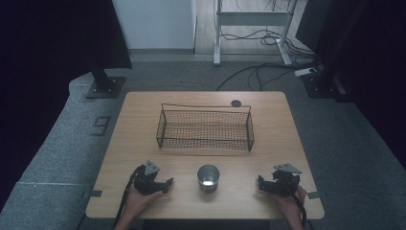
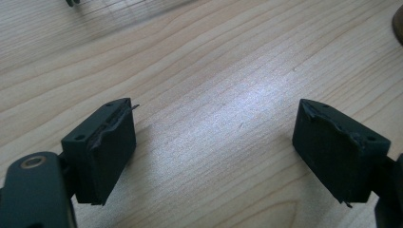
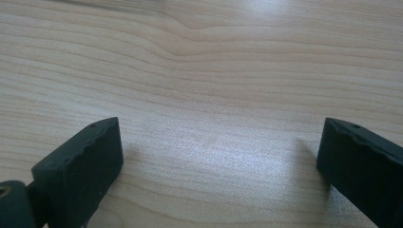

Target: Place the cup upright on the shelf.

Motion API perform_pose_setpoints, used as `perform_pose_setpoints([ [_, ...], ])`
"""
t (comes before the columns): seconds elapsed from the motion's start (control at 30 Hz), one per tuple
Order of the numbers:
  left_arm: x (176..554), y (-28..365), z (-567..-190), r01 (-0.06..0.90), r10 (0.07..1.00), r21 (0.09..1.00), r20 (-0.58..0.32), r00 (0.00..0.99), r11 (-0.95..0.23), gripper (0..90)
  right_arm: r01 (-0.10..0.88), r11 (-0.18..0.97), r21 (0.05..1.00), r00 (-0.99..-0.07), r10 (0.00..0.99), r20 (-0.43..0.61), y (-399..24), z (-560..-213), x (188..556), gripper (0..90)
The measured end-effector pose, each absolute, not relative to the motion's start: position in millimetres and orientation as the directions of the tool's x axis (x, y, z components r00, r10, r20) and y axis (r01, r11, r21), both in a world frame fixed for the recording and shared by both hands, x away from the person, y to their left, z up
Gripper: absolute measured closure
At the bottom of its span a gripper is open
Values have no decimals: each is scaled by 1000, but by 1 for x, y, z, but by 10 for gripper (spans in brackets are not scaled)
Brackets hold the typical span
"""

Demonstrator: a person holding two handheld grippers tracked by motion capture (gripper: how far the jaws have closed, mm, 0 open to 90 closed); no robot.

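Upright, the metal cup (image 1: 208, 178) stands between two wide-open, empty tools (image 1: 167, 183) (image 1: 261, 183).

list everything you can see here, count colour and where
rectangular black wire mesh basket: one, black, middle of the table toward the far side
round shiny metal cup: one, silver, upright near the front edge, between the two tools
small dark round disc: one, dark grey, far edge of the table behind the basket
light wooden table: one, pale wood, centre of the high view
grey carpet floor: one, grey, around the table, cables lying on it at the back
left tool: one, black, front left, jaws apart, nothing between them
right tool: one, black, front right, jaws apart, nothing between them
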State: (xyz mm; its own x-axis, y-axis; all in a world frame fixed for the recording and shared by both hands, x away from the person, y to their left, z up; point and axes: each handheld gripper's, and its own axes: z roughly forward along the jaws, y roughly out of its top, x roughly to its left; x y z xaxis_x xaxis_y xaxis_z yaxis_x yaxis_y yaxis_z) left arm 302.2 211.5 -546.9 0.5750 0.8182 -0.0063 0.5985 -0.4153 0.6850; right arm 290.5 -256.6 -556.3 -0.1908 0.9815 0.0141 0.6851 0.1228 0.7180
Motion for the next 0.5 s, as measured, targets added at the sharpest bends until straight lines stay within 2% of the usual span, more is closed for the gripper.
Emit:
perform_pose_setpoints([
  [0.13, 302, 212, -547, 598, 817, 685, -6, 576, -416, 143, 682, 129, 720, -197, 980, 11, -257, -556, 290, 17],
  [0.27, 302, 212, -547, 598, 816, 685, -8, 577, -416, 143, 671, 135, 729, -210, 978, 12, -257, -556, 288, 67],
  [0.5, 302, 216, -547, 596, 821, 689, -2, 571, -413, 144, 670, 139, 729, -217, 976, 14, -256, -556, 287, 63],
])
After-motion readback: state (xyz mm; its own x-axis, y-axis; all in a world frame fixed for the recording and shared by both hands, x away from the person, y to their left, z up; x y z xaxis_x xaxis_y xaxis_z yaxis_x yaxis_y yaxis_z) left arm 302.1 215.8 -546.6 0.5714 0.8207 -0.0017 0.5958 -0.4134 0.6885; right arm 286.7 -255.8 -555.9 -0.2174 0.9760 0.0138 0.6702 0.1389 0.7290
